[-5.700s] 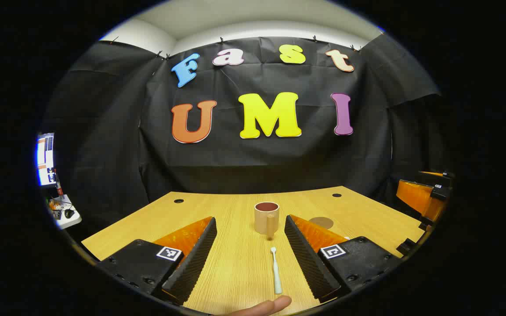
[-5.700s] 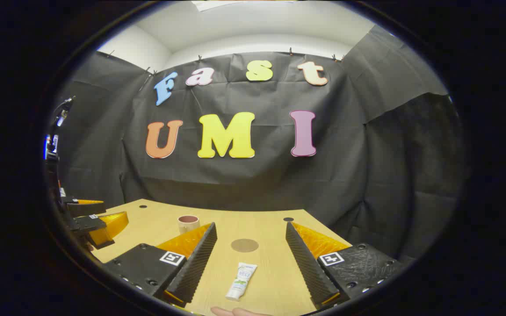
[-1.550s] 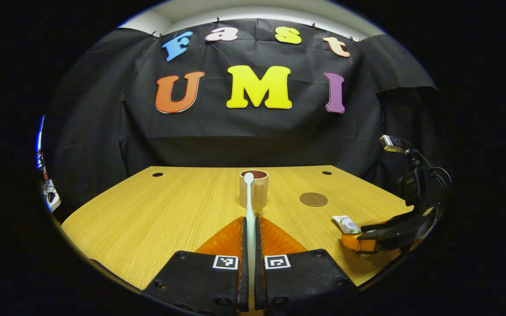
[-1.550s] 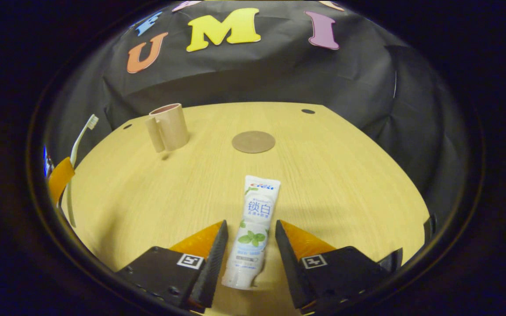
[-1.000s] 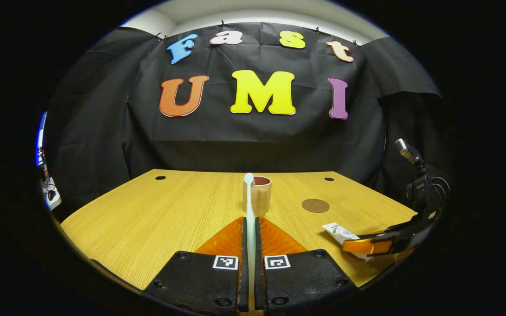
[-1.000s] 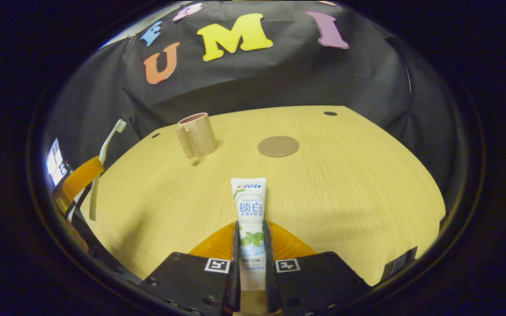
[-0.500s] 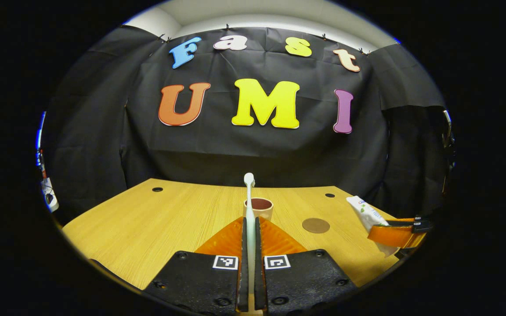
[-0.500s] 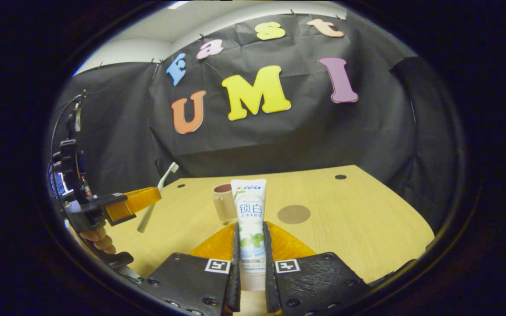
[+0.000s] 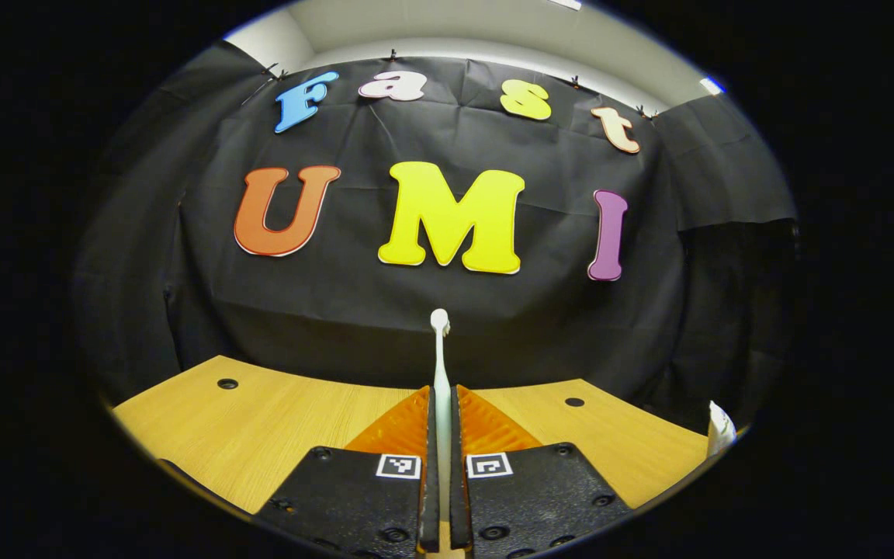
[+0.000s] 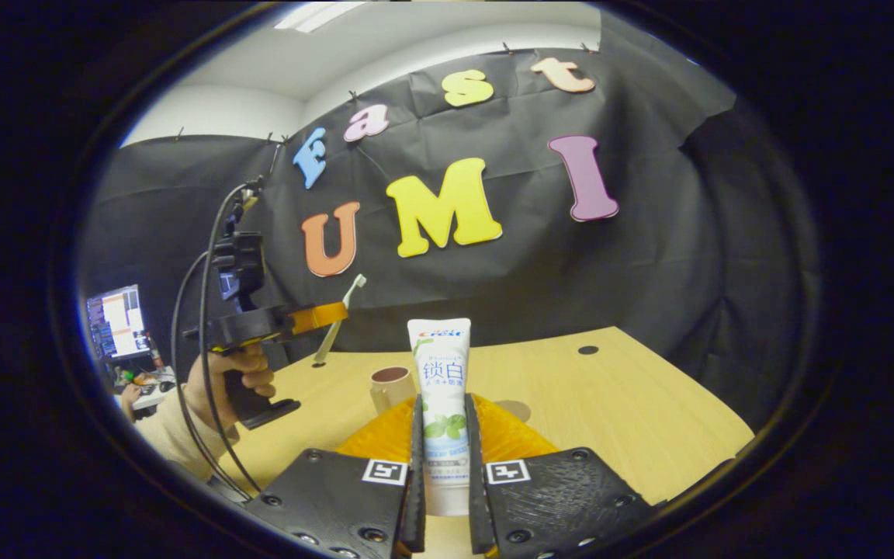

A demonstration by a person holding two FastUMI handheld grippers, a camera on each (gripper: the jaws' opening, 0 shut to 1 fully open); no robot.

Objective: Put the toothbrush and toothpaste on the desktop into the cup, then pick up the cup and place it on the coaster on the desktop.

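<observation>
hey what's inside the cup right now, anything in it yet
In the right gripper view the cup stands on the desk, and the part of its reddish inside that shows looks empty. The toothpaste covers its right side, and the bottom cannot be seen.

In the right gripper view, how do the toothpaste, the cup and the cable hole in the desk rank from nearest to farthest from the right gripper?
1. Toothpaste: clamped between the right gripper's fingers.
2. Cup: on the desk, just ahead, slightly left.
3. Cable hole: near the desk's far edge, to the right.
</observation>
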